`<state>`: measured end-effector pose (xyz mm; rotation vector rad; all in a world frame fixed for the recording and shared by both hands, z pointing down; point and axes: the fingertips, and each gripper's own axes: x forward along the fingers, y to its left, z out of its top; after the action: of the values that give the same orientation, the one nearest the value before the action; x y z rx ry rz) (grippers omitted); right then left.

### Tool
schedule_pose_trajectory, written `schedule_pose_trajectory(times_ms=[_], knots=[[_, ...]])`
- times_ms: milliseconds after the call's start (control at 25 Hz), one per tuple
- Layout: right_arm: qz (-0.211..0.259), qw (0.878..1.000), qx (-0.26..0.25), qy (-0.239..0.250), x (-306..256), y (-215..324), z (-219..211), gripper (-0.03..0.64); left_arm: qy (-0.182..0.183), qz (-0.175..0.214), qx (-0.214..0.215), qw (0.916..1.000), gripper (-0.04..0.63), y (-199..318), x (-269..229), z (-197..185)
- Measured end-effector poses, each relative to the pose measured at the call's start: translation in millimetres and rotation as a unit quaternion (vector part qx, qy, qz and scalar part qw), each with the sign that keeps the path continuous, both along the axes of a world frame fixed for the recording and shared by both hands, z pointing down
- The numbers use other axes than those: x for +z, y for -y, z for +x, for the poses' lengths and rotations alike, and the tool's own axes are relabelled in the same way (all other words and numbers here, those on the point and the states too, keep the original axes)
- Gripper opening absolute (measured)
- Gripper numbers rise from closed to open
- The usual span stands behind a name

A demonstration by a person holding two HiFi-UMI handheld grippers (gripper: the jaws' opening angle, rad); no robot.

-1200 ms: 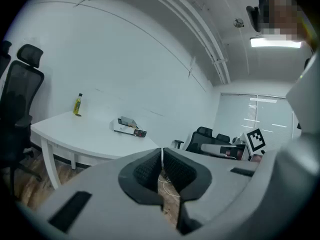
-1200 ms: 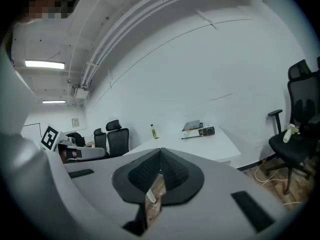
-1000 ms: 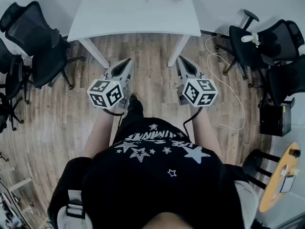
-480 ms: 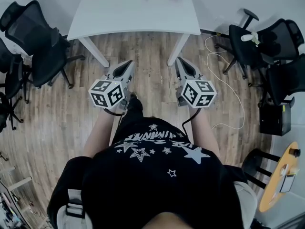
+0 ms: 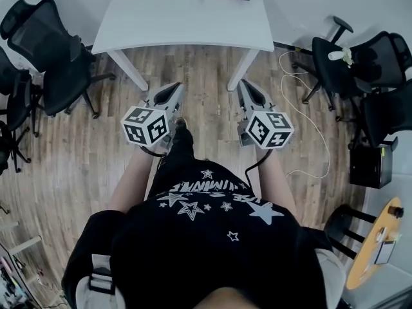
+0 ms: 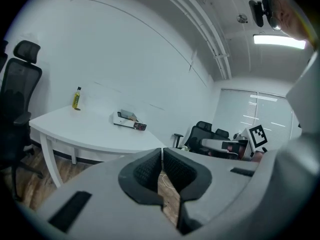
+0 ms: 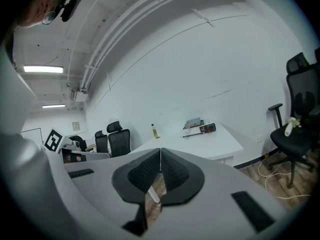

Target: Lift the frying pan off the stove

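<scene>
left gripper (image 5: 174, 88): jaws pressed together, holding nothing | right gripper (image 5: 244, 84): jaws pressed together, holding nothing

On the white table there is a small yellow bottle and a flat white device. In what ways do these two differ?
The bottle stands upright and is narrow; the device lies flat and is wider. The bottle is yellow with a dark cap; the device is white with a dark end. Both rest on the white table, apart from each other, near the edge far from the person.
</scene>
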<state>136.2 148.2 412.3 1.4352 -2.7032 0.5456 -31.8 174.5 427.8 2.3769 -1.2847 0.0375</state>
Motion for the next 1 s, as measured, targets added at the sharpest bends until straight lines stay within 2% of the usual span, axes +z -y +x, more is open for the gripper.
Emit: schedule_pose_trajectory(times_ms=[440,680,1000], knots=[[-0.035,0.999,0.025,-0.007,21,91,-14,0.009,-0.012,-0.012,0.012,0.9998,0.018,100,9,-25],[-0.043,0.998,0.044,-0.003,23,158,-25,0.009,-0.019,-0.019,0.015,0.9995,0.018,163,14,-43],[-0.052,0.997,0.050,-0.010,20,217,-47,0.009,-0.027,-0.015,0.026,0.9992,0.018,224,8,-63]])
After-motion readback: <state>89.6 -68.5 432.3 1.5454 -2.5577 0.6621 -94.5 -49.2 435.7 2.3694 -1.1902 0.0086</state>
